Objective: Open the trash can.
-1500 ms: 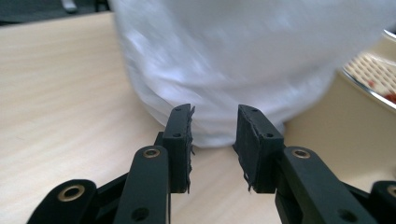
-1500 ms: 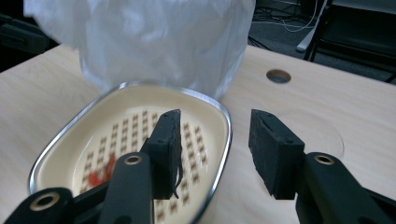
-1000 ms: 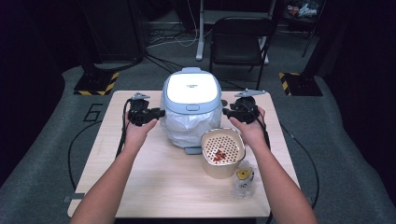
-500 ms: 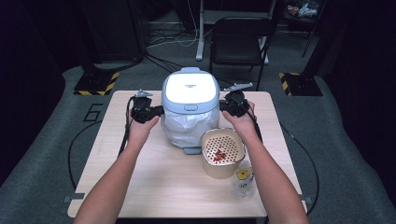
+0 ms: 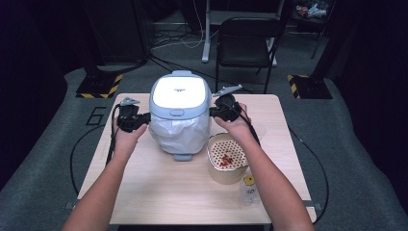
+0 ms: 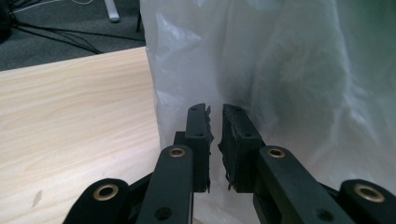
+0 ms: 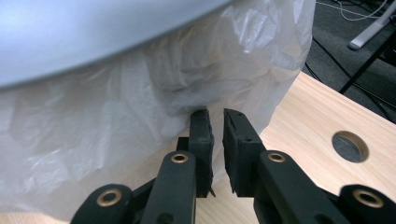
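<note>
The small pale blue-grey plastic waste bin [image 5: 180, 103] with a domed push lid stands at the middle of the far half of the light wooden table [image 5: 144, 192], and a crinkled translucent white plastic bag liner [image 5: 179, 134] hangs out from under its lid and drapes down its sides. The left gripper [image 5: 144, 117] is at the bin's left flank, level with the lid's lower edge; in the left gripper view its black jaws have just been closing and stand nearly together, tips right at the liner [image 6: 280, 70], with only a thin slit between the pads, and whether a fold of film is pinched there cannot be told. The right gripper [image 5: 214, 111] is at the opposite flank; in the right gripper view its jaws are clenched to a narrow gap just under the lid's rim [image 7: 93, 37], tips pushed into the bunched liner [image 7: 140, 93], and a pinch of the film cannot be made out either. Just in front of the bin to the right stands a round tan cardboard tub [image 5: 226, 163] with a perforated white insert holding a few red bits, under the person's right forearm. Nearer the table's front edge, beside that tub, is a small clear plastic bottle [image 5: 248, 188] with a yellow cap. Behind the table a black folding chair [image 5: 250, 45] stands on the grey floor.
</note>
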`<state>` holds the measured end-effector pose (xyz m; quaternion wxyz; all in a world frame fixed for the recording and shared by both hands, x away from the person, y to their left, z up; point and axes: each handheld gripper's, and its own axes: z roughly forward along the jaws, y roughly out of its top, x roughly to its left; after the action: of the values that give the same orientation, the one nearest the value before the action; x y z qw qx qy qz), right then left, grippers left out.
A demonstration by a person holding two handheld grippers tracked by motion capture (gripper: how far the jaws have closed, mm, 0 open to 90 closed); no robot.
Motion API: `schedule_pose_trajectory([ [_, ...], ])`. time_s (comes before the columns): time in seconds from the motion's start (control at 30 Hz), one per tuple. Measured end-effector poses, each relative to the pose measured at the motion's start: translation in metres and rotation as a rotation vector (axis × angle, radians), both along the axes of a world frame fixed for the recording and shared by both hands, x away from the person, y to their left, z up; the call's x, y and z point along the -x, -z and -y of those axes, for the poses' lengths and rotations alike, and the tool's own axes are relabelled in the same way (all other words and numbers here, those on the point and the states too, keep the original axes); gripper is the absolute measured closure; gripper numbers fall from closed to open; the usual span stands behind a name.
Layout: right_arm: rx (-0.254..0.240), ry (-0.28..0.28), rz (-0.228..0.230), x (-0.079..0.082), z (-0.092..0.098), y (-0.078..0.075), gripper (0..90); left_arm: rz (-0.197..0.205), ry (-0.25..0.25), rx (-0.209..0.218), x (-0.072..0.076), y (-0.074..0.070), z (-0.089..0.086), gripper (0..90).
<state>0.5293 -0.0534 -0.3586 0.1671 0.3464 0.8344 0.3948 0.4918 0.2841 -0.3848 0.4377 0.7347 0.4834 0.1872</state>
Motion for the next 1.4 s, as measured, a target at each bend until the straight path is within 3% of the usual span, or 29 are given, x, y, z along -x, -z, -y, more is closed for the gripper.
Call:
schedule_pose_trajectory([
  [0.13,0.025,-0.029,0.015,0.0,-0.01,-0.002,81.1,0.006,-0.008,-0.005,0.007,-0.001,-0.009,80.8],
  [0.3,0.011,-0.053,0.007,0.0,-0.022,-0.001,80.4,0.006,-0.022,0.006,0.013,-0.001,-0.024,78.4],
  [0.37,0.014,-0.056,0.008,0.001,-0.026,-0.001,75.9,-0.003,-0.038,0.019,0.014,0.0,-0.03,76.4],
  [0.43,0.041,-0.055,0.003,0.002,-0.027,-0.002,67.2,-0.021,-0.04,0.053,0.017,0.001,-0.034,68.1],
  [0.5,0.047,-0.051,0.012,0.005,-0.021,-0.007,66.3,-0.018,-0.047,0.045,0.024,0.001,-0.035,67.3],
  [0.57,0.063,-0.013,0.035,0.011,-0.011,-0.012,67.0,-0.005,-0.053,0.054,0.036,0.002,-0.036,67.8],
  [0.7,0.063,0.027,0.061,0.02,0.017,-0.017,69.8,-0.021,-0.022,0.058,0.055,0.009,-0.033,68.5],
  [0.8,0.073,0.056,0.038,0.023,0.043,-0.01,71.1,-0.028,0.012,0.034,0.066,0.017,-0.026,68.6],
  [0.87,0.067,0.067,0.002,0.022,0.055,0.0,71.1,-0.052,0.03,0.063,0.072,0.025,-0.019,68.4],
  [0.9,0.068,0.067,-0.018,0.021,0.06,0.006,71.1,-0.05,0.038,0.058,0.074,0.028,-0.016,68.4],
  [0.97,0.075,0.07,-0.044,0.02,0.064,0.015,71.0,-0.041,0.072,0.036,0.076,0.033,-0.012,68.5],
  [1.03,0.079,0.059,-0.065,0.018,0.067,0.024,70.8,-0.042,0.075,0.041,0.078,0.041,-0.008,68.2],
  [1.2,0.084,0.025,-0.092,0.02,0.065,0.032,72.1,-0.047,0.109,0.062,0.079,0.06,-0.005,67.7],
  [1.23,0.086,0.017,-0.08,0.021,0.066,0.033,72.6,-0.045,0.121,0.061,0.08,0.063,-0.004,67.6],
  [1.3,0.057,0.019,-0.088,0.024,0.069,0.034,72.6,-0.052,0.135,0.077,0.08,0.069,-0.004,64.2],
  [1.4,0.055,0.023,-0.093,0.027,0.071,0.035,72.6,-0.062,0.148,0.076,0.082,0.078,-0.003,64.3],
])
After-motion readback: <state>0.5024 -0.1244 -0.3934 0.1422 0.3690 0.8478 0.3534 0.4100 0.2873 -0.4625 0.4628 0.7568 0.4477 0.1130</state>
